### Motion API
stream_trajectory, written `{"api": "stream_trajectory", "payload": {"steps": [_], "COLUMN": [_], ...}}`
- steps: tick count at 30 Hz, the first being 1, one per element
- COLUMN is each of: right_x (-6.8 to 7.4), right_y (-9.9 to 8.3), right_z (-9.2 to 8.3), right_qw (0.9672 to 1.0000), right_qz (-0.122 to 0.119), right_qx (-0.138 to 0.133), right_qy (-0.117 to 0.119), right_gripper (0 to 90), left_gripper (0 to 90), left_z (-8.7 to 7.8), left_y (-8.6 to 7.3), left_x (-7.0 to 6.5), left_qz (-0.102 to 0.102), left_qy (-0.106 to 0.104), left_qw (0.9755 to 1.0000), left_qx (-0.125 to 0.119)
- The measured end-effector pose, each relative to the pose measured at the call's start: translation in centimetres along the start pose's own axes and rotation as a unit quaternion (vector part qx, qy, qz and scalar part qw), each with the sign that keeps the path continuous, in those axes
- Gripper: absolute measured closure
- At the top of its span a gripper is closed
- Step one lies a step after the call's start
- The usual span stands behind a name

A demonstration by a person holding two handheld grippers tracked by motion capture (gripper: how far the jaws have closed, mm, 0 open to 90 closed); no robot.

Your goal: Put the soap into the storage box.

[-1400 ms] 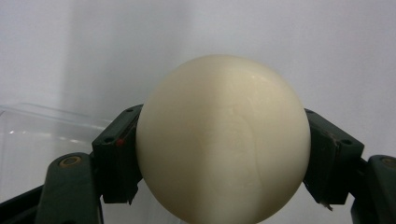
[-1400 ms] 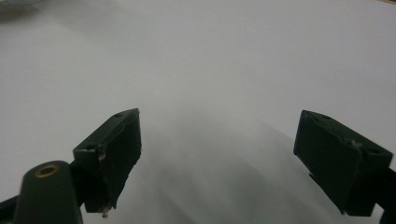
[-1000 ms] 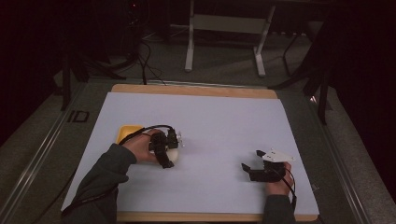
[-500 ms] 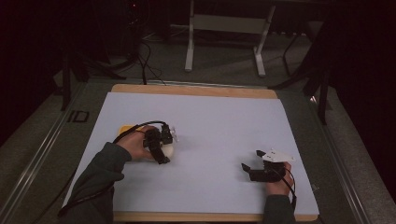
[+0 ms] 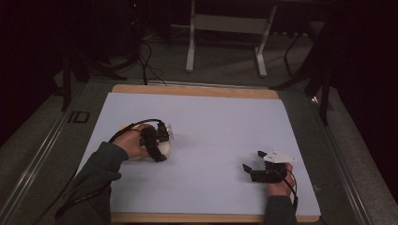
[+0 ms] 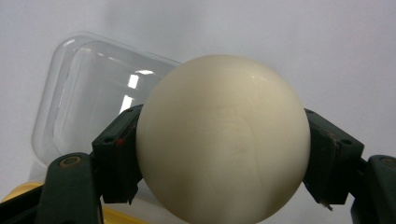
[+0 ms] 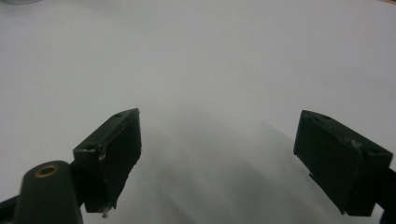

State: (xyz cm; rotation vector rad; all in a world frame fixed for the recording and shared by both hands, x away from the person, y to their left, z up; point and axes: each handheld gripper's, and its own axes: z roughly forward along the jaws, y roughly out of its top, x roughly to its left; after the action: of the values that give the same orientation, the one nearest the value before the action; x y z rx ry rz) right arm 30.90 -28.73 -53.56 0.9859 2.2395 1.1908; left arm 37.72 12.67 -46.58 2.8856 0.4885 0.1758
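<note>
1. Left claw [image 6: 219,154] clamped on a cream ball [image 6: 223,137], one black pad pressed to each flank at about its widest part. Seen from the high view at the left of the white worktop [image 5: 220,122], held in the left hand [image 5: 129,145].
2. Ball held just in front of a clear tub [image 6: 93,98]; a yellow edge [image 6: 18,191] showing at the bottom left corner of the left claw view, too little to identify.
3. Right claw [image 7: 219,154] spread wide with nothing between the pads, hovering over bare worktop at the right, well apart from the ball. Seen in the high view at [image 5: 256,161].
4. Risk: smooth round ball, gripped on two small flat pads only. Likely to squirt out forwards or down if the squeeze loosens or the hand tilts.
5. Risk: once loose, apt to roll across the flat worktop and off an edge, with nothing around to stop it.
6. Risk: tub light and close. Could be nudged or tipped by the claw or ball if swung in too low, or missed if let go off-centre above the rim.
7. Against the earlier frames: left hand and claw drawn a little down and left, toward the person. Yellow patch beside the hand largely covered now. Grip on the ball unchanged. Right hand in the same spot.
</note>
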Motion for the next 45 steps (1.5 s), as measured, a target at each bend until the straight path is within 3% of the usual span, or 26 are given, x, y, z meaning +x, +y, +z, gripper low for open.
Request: {"api": "stream_trajectory", "payload": {"steps": [17,45], "right_x": [0.0,0.0], "right_y": [0.0,0.0], "right_z": [0.0,0.0], "right_qw": [1.0,1.0], "right_qz": [0.0,-0.001], "right_qx": [0.0,0.001], "right_qy": [-0.001,-0.001], "right_gripper": [15.0,15.0], "left_gripper": [25.6,25.6], "left_z": [0.0,-0.7], "left_y": [-1.3,-3.6], "left_x": [1.0,2.4], "left_qz": [-0.023,-0.065], "left_qy": [0.006,0.014], "left_qw": [0.9996,0.9978], "left_qx": [0.011,0.009]}}
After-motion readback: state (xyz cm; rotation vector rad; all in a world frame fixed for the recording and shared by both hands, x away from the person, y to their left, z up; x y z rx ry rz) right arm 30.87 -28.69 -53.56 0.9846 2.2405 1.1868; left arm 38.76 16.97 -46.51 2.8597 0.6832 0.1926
